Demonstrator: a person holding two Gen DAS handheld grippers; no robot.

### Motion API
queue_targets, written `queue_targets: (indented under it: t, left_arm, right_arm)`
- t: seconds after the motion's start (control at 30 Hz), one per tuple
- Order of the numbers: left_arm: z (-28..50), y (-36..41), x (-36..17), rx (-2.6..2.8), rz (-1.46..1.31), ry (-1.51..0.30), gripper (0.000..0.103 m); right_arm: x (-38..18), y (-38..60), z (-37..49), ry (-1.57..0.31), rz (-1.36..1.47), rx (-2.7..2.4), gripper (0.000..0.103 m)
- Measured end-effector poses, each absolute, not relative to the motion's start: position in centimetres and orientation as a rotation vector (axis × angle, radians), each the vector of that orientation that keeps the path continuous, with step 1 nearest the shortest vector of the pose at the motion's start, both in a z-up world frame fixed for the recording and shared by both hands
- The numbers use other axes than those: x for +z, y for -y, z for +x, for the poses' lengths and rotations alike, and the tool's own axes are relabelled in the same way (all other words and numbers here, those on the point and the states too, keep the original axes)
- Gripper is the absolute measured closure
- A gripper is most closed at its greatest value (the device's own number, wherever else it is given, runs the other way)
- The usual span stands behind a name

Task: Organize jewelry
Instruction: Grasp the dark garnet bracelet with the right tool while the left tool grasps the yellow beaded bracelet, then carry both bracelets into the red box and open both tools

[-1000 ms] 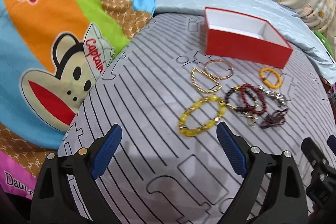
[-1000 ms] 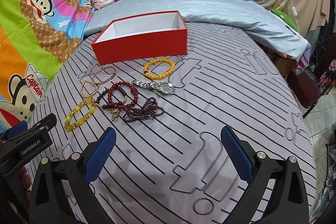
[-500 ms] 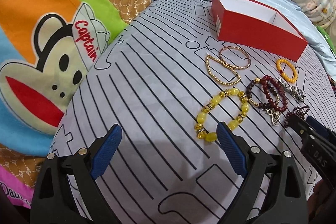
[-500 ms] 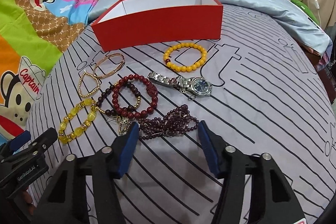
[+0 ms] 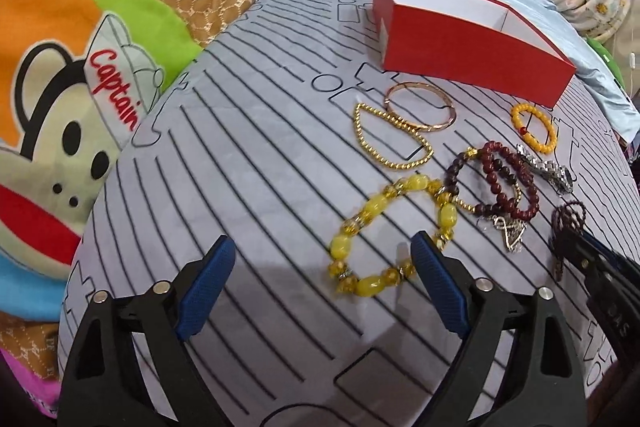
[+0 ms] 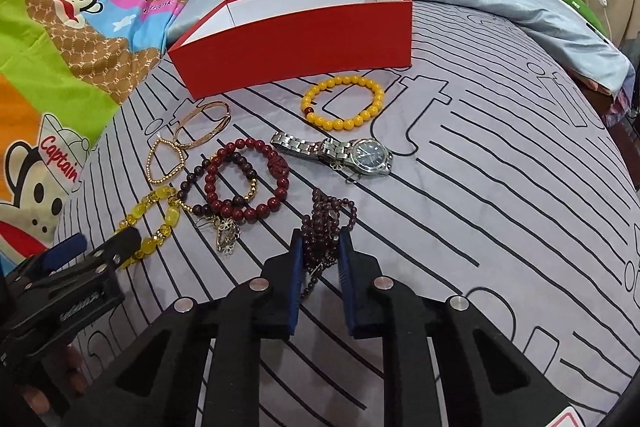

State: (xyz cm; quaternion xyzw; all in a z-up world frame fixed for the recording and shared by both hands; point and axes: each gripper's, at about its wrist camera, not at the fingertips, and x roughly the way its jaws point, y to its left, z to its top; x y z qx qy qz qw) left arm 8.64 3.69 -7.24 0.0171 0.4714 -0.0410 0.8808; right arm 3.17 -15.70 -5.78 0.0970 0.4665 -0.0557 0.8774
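Meanwhile red box (image 6: 296,49) looks empty; right tongs (image 6: 320,251) closing on purple beads (image 6: 326,217); left tongs (image 5: 320,267) closing, nothing gripped.

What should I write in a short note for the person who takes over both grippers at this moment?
Right gripper: jaws closing around the dark purple bead strand, which is still lying on the bed.
Left gripper: open, holding nothing, over the yellow bead bracelet.
Red box: open, nothing visible inside; its floor is mostly hidden.
On the striped sheet: watch, orange bracelet, red bead bracelets, gold chain, gold bangle.
Done: nothing boxed. Left: every piece.
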Motion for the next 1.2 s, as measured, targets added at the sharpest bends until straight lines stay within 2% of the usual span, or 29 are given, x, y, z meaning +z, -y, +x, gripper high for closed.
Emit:
queue_targets:
  t: [0.07,0.1,0.2,0.3,0.37,0.4,0.47,0.7,0.77,1.2]
  left_arm:
    - [9.2,-3.3,-7.6,-0.101,0.039,-0.989,0.032]
    - [9.3,-3.1,-7.8,-0.097,0.043,-0.985,0.032]
    - [9.3,-2.5,-7.7,-0.112,0.054,-0.965,0.041]
    - [9.1,-2.0,-7.6,-0.136,0.059,-0.955,0.055]
    - [8.9,-1.7,-7.5,-0.158,0.064,-0.95,0.074]
    - [8.8,-1.6,-7.4,-0.169,0.063,-0.95,0.078]
    - [8.7,-1.6,-7.4,-0.189,0.052,-0.957,0.094]
    - [7.5,-1.8,-6.2,-0.239,0.0,-0.969,0.094]
    - [7.0,-1.8,-5.5,-0.246,-0.004,-0.96,0.094]
    - [3.8,-1.0,0.7,-0.332,-0.042,-0.872,0.094]
  right_arm:
    - [-5.7,15.9,2.8,-0.975,0.206,-0.117,0.087]
    - [-5.6,16.1,2.5,-0.976,0.207,-0.117,0.087]
    - [-5.4,16.3,2.2,-0.974,0.203,-0.124,0.088]
    - [-5.4,16.5,1.9,-0.976,0.212,-0.123,0.088]
    - [-5.4,16.5,1.8,-0.977,0.213,-0.122,0.088]
    - [-5.3,16.5,1.8,-0.978,0.212,-0.119,0.088]
    - [-5.2,16.4,1.6,-0.975,0.211,-0.115,0.089]
    - [-4.0,16.3,1.0,-0.953,0.207,-0.095,0.093]
    - [-3.5,16.3,0.7,-0.942,0.202,-0.091,0.096]
    - [-0.3,16.8,-1.6,-0.876,0.198,-0.071,0.099]
